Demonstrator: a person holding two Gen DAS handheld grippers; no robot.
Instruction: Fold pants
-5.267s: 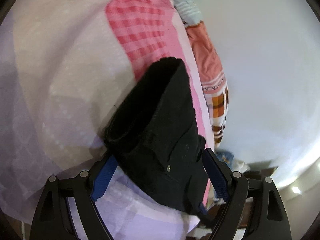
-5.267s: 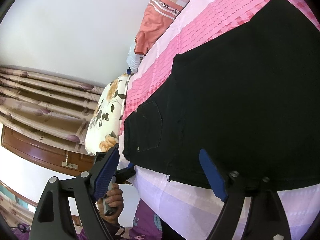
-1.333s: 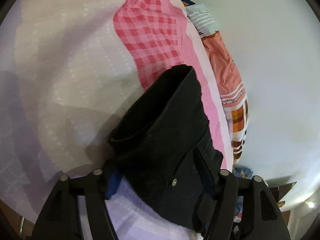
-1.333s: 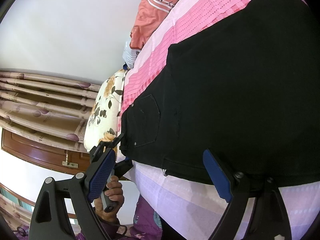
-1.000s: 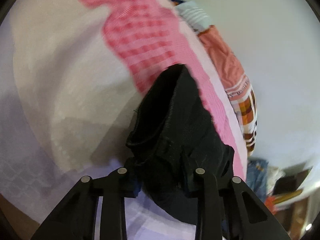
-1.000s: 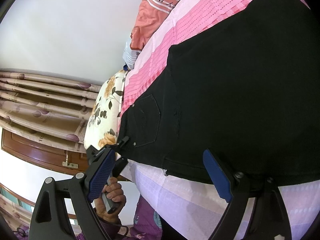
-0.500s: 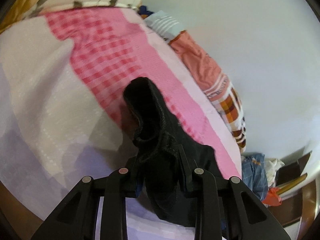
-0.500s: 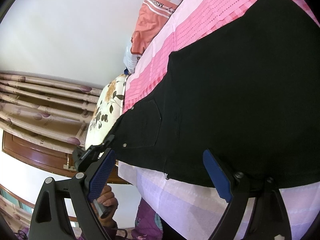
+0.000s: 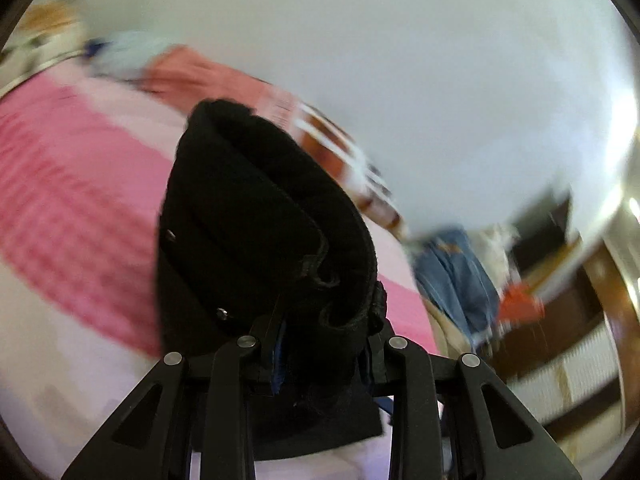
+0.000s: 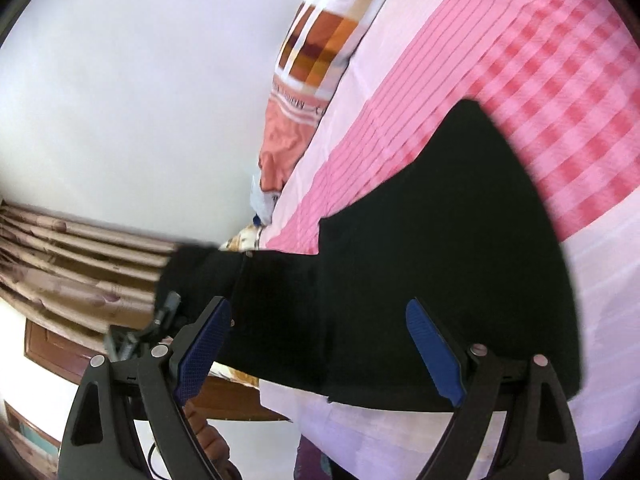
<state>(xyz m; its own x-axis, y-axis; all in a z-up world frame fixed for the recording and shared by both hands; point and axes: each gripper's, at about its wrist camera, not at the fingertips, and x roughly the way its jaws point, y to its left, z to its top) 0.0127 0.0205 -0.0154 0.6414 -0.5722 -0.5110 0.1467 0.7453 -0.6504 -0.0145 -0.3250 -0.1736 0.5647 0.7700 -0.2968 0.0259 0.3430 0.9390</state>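
Black pants (image 10: 440, 288) lie on a bed with a pink checked and lilac sheet (image 10: 552, 92). In the left wrist view my left gripper (image 9: 324, 344) is shut on the bunched waist end of the pants (image 9: 256, 216), which is lifted off the bed and stands up between the fingers. In the right wrist view my right gripper (image 10: 316, 344) stands open over the near edge of the pants, its blue pads (image 10: 434, 350) clear of the cloth. At that view's left the lifted waist end (image 10: 192, 276) hangs from the other gripper (image 10: 160, 320), held by a hand (image 10: 208, 444).
A folded orange and checked blanket (image 10: 316, 60) lies along the white wall behind the bed. A floral pillow (image 10: 244, 240) sits at the bed's end. Blue jeans (image 9: 456, 276) and other clothes are heaped past the bed near dark wooden furniture (image 9: 580, 320). Curtains (image 10: 72, 256) hang at the left.
My left gripper has risen and swung across with the waist end, pulling it up off the sheet. The right gripper has shifted sideways along the pants' edge, still open.
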